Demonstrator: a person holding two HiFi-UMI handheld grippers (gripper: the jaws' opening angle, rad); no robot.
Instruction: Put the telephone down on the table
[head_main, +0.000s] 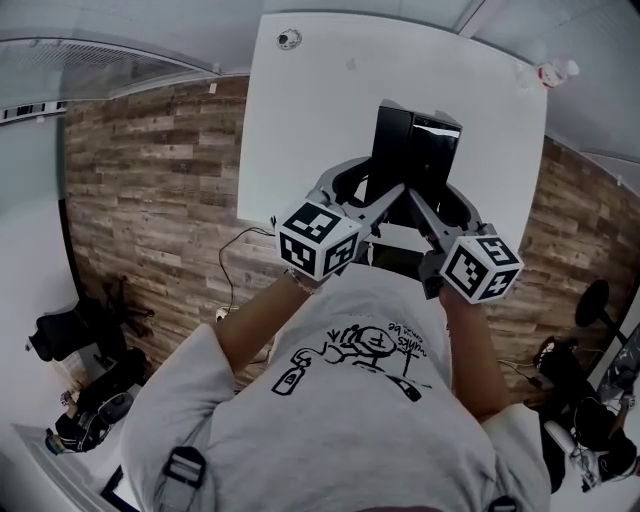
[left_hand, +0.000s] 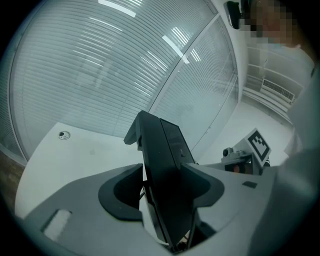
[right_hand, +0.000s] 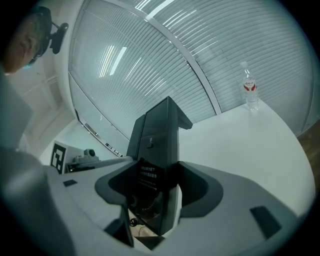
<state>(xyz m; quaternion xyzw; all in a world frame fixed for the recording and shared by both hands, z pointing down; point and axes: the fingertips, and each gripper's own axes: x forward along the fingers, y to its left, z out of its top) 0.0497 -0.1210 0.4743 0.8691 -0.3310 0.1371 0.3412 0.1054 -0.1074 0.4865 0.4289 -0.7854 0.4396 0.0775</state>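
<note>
My left hand-held gripper (head_main: 372, 196) and right hand-held gripper (head_main: 438, 206) are both clamped on the black telephone (head_main: 415, 150), one on each side. Its long axis points to 12 o'clock from me, over the white desk (head_main: 300, 120). I judge both must lower together.

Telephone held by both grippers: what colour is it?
The telephone is black; head view shows it best.
</note>
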